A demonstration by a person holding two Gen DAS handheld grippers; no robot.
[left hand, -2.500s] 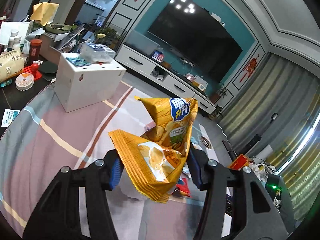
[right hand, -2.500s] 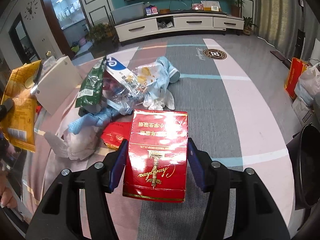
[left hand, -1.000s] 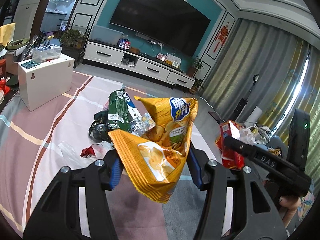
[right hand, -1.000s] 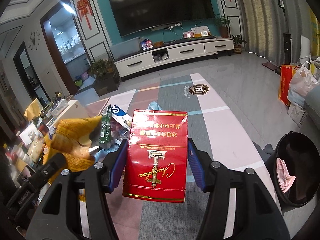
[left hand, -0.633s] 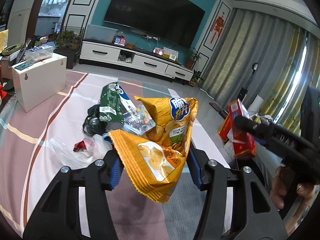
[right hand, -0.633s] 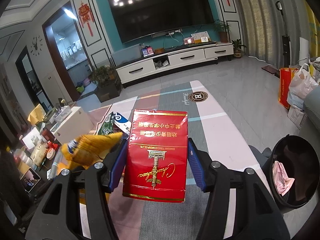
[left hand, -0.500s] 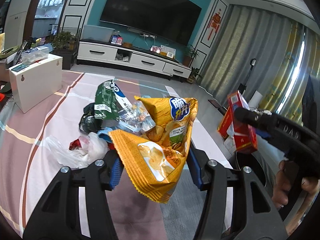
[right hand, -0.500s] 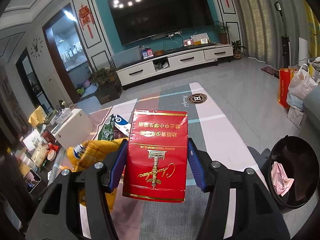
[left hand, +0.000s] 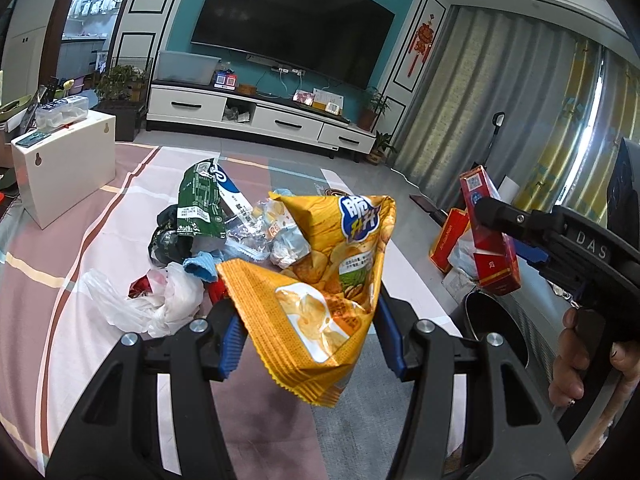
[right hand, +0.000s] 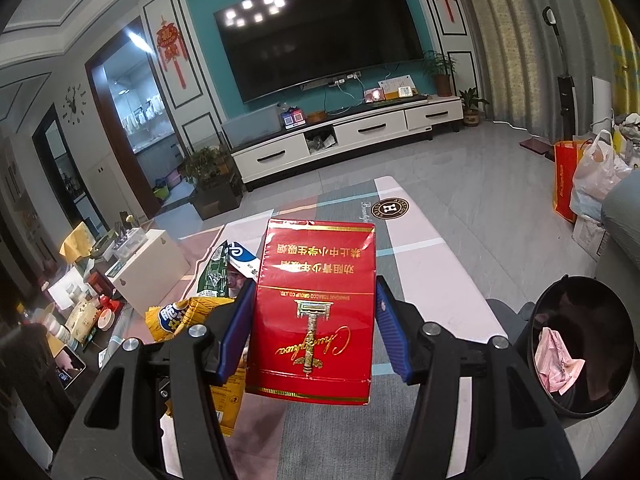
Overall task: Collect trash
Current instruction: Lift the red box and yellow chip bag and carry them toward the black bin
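My left gripper (left hand: 310,340) is shut on a yellow chip bag (left hand: 320,280) and holds it above the striped rug. My right gripper (right hand: 314,332) is shut on a red carton (right hand: 316,312); in the left wrist view the carton (left hand: 490,236) hangs at the right, above a black bin's rim (left hand: 474,312). The black bin (right hand: 580,348) stands at the lower right of the right wrist view with a pink wrapper (right hand: 556,360) inside. A trash pile (left hand: 208,220) with a green packet, clear wrappers and a white plastic bag (left hand: 148,300) lies on the rug ahead of the left gripper.
A white box table (left hand: 64,160) stands to the left. A white TV cabinet (right hand: 348,136) runs along the far wall. A red paper bag (right hand: 564,184) and a white plastic bag (right hand: 596,176) sit at the right by a grey sofa (right hand: 620,232). A cluttered dark table (right hand: 68,320) is at far left.
Both grippers have swung from the trash pile toward the right. The black bin has come into the right wrist view and the red carton now hangs over it.
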